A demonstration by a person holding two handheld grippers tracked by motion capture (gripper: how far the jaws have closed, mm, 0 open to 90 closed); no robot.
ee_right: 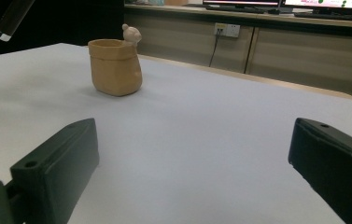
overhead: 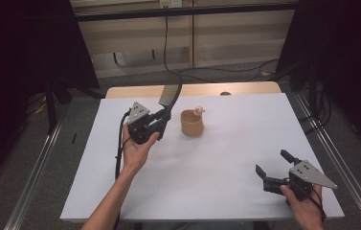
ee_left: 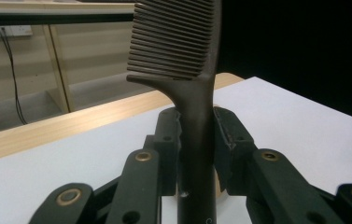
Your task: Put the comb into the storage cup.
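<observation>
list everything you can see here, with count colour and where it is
comb: 1, black, held upright in the left gripper, above the table left of the pot
pot: 1, tan, small bear figure on its rim, standing mid-table toward the far side
table: 1, white top with a wooden far edge
left gripper: 1, black, fingers clamped on the comb handle
right gripper: 1, black, open, near right corner of the table
hands: 2, one on each gripper

Dark comb stands upright (teeth topmost), handle clamped, beside the tan cup.

Dark comb upright, fingers clamping handle — white table
</observation>
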